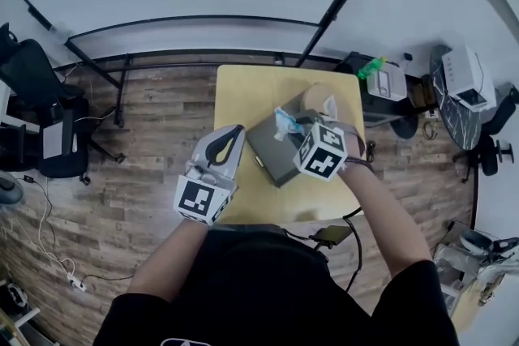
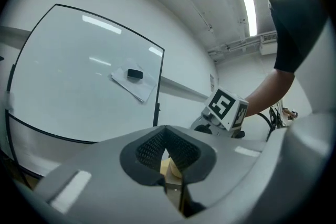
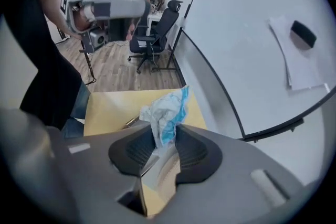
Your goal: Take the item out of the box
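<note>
A grey box (image 1: 272, 156) lies open on the small yellow table (image 1: 243, 93). Just above its far end my right gripper (image 1: 296, 130) points steeply down. It is shut on a crumpled white and blue item (image 1: 287, 122), which hangs clear above the box. In the right gripper view the item (image 3: 165, 112) sticks up from between the pads, over the tabletop (image 3: 113, 107). My left gripper (image 1: 231, 134) hovers left of the box, off to the side and apart from it. Its pads (image 2: 152, 145) meet at the tips with nothing between them.
A tan round object (image 1: 319, 98) stands on the table behind the box. A whiteboard on a black stand (image 1: 195, 20) is beyond the table. An office chair (image 1: 36, 93) is at the left, printers (image 1: 466, 77) at the right. A dark device (image 1: 332, 235) rests by the table's near edge.
</note>
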### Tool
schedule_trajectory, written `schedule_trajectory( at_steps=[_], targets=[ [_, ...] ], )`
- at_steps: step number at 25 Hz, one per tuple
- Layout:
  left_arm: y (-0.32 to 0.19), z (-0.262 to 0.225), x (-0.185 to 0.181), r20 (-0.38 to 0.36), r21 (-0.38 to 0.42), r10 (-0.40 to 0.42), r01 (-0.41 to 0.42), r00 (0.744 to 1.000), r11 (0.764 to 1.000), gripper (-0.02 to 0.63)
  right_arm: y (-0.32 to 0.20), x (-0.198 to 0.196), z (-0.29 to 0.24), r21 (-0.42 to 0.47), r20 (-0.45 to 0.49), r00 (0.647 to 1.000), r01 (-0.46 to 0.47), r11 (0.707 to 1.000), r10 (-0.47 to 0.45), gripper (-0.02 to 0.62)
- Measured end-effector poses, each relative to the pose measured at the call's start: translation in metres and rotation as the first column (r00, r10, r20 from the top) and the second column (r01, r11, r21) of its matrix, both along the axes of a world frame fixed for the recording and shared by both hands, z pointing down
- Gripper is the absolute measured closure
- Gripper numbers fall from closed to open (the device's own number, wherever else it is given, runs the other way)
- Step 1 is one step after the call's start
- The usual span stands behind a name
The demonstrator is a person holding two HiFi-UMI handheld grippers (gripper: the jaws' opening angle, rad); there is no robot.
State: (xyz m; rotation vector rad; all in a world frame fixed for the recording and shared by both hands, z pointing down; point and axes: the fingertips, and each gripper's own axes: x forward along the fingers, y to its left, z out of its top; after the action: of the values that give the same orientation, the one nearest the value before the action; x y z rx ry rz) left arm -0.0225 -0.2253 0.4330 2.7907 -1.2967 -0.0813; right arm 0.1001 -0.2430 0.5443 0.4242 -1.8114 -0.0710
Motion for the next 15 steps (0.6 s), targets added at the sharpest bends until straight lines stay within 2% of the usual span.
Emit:
schedule_trajectory(
  at_steps=[4, 8, 12, 15],
  targets=[
    [-0.002, -0.009, 0.013, 0.002, 0.016, 0.035, -0.035, 0.999, 0.999, 0.607, 0.000, -0.001, -0.037, 0.110, 0.053, 0.999, -0.017, 0.994, 0.012, 0.476],
    [-0.005, -0.019, 0.021, 0.008, 0.034, 0.061, -0.061, 0.998, 0.998, 0.607, 0.002, -0.001, -0.071, 0.223, 0.126, 0.992, -0.059, 0.973, 0.031, 0.477],
    [-0.009, -0.030, 0.025, 0.014, 0.057, 0.077, -0.077, 0.997, 0.995, 0.607, 0.004, -0.002, -0.103, 0.329, 0.223, 0.973, -0.131, 0.935, 0.058, 0.477],
    [-0.011, -0.035, 0.027, 0.016, 0.064, 0.085, -0.086, 0.996, 0.994, 0.607, 0.005, -0.002, -0.125, 0.388, 0.346, 0.934, -0.229, 0.893, 0.089, 0.477]
  ],
)
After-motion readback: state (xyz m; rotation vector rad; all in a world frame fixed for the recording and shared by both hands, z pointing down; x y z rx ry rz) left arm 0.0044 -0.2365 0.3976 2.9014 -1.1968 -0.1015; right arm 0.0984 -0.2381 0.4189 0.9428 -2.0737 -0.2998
